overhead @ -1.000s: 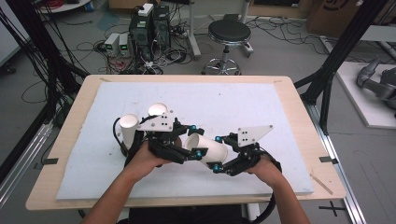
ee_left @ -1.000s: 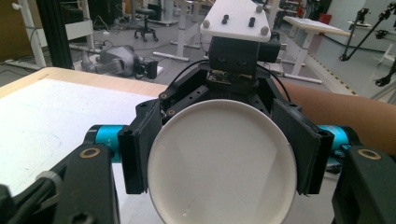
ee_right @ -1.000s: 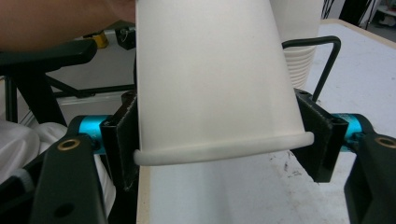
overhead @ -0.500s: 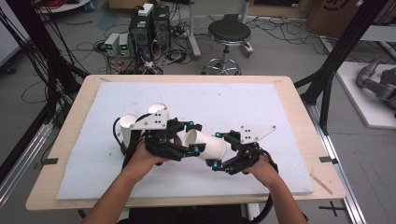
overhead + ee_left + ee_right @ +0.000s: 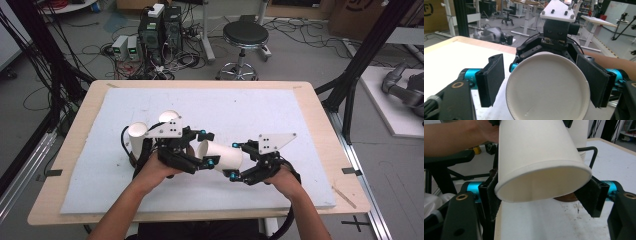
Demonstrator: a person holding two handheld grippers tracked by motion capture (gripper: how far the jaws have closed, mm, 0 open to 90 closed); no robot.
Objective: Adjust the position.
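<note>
A: How do the grippers stand?
B: The right gripper (image 5: 234,161) clamps the cup (image 5: 220,156) near its open rim. The left gripper (image 5: 204,149) has just been opening; its pads flank the cup's base, the left pad clear of it.
A: Where is the cup?
B: On its side, above the table (image 5: 280,107), between both grippers. Two more cups (image 5: 137,132) stand behind the left hand (image 5: 157,170).
</note>
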